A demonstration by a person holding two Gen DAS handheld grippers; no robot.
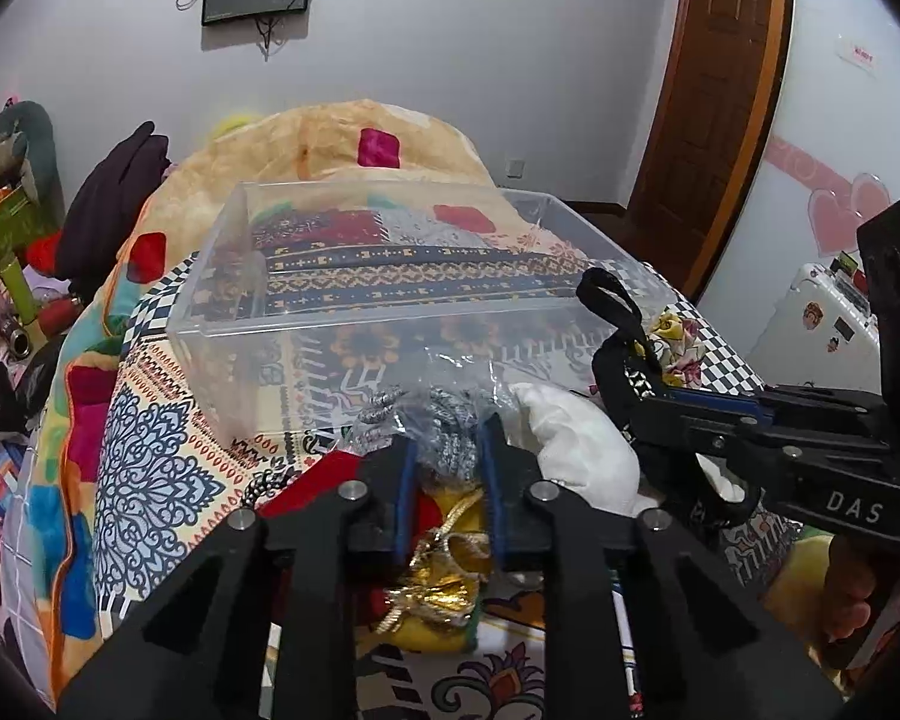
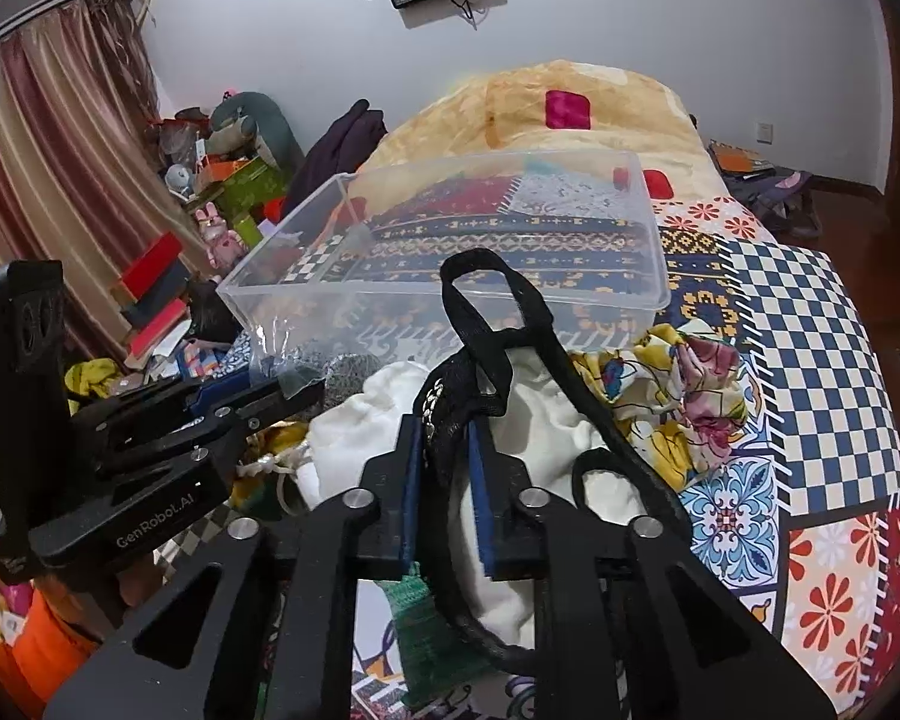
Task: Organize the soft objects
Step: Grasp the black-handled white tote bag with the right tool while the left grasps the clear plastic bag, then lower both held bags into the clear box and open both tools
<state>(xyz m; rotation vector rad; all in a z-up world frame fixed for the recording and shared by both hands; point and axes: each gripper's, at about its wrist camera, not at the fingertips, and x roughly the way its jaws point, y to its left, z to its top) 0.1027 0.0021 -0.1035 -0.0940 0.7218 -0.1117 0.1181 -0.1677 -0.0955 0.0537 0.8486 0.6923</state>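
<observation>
A clear plastic bin (image 1: 354, 276) (image 2: 450, 276) stands empty on the patterned bed, just beyond a pile of soft items. My left gripper (image 1: 448, 438) is shut on a clear bag of grey knit (image 1: 450, 414) above a yellow-gold pouch (image 1: 450, 570). My right gripper (image 2: 447, 420) is shut on a black strappy garment (image 2: 480, 324), its loop lifted in front of the bin; it also shows in the left wrist view (image 1: 615, 312). A white cloth (image 2: 546, 420) (image 1: 576, 444) and a floral scrunchie (image 2: 672, 396) lie beside it.
A folded yellow blanket (image 2: 570, 114) lies behind the bin. A green knit piece (image 2: 420, 606) lies under my right gripper. Cluttered boxes and toys (image 2: 210, 192) stand left of the bed. A door (image 1: 714, 90) is at the right.
</observation>
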